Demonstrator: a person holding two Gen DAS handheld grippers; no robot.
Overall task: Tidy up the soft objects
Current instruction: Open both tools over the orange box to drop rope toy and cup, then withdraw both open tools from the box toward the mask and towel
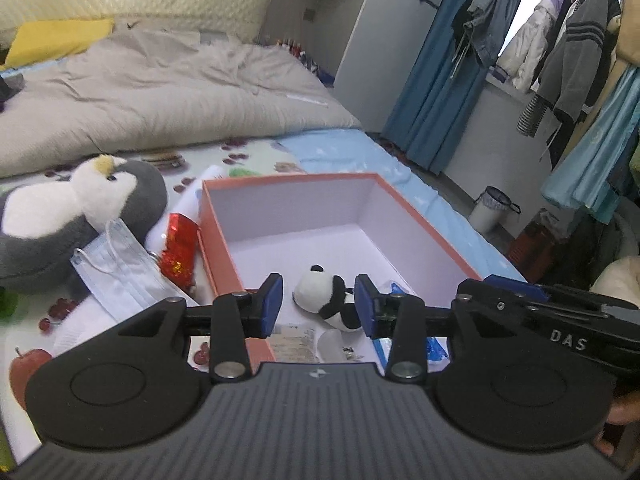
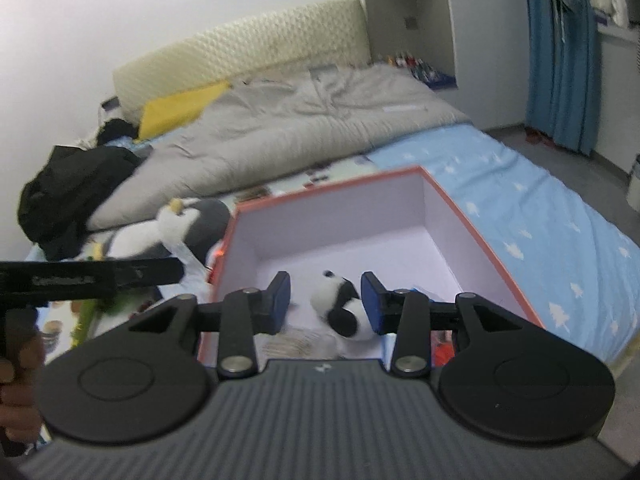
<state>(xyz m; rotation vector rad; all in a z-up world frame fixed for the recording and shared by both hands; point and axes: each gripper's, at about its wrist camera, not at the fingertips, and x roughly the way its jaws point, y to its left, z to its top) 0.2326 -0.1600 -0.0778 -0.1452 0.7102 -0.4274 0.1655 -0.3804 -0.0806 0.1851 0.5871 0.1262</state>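
Panda plush [image 1: 330, 298]: you will find it lying on the white floor of the box, at the near end, on its side. In both wrist views it shows in the gap between the blue pads, but it rests below them, with neither pad pressing on it.
Box [image 1: 224, 264]: open-topped, orange outside, white inside, standing on the bed. Beside the panda at the near end lie a printed paper packet [image 1: 296, 340] and a blue wrapper [image 1: 434, 346] (details too small to read).
Left gripper [image 1: 319, 306]: your jaws stand apart above the near end of the box, holding nothing.
Right gripper [image 2: 325, 304]: your jaws stand apart likewise, over the same end of the box, holding nothing. Its black body also shows at the right edge of the left wrist view.
Penguin plush [image 1: 72, 216]: grey and white, lying on the bed left of the box, outside it.
Face mask [image 1: 120, 276]: pale blue, flat on the sheet, touching the penguin's front.
Red foil item [image 1: 180, 250]: just beside the box's left wall, outside it.
Duvet [image 1: 168, 92]: grey, bunched across the far half of the bed.
Hanging clothes [image 1: 568, 52]: on a rail at the far right of the room.
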